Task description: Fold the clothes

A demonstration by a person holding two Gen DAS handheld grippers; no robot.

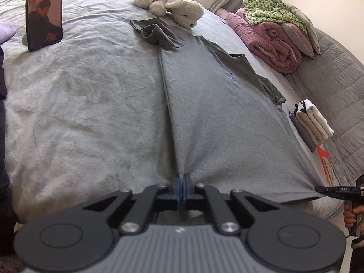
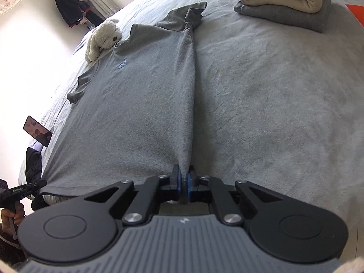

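Two grippers: each is clamped on a bottom corner of one grey T-shirt (image 1: 218,113), the hem stretched between them.
Left gripper (image 1: 181,179): blue pads closed on the shirt's left hem corner, cloth bunched into a ridge running up from the jaws.
Right gripper (image 2: 184,178): pads pinched on the right hem corner, a thin fold of cloth between them.
T-shirt: spread front-up on the bed (image 1: 79,104), collar far from the grippers, both sleeves crumpled.
Nearby: stuffed dog (image 1: 173,4) touching the collar end; pile of folded clothes (image 2: 284,2) well apart to the right.
Step in hand (judged): holding the hem taut, either to flatten the shirt or to carry the hem toward the collar.
Next move calls for: both grips kept level, so the cloth lies without wrinkles.
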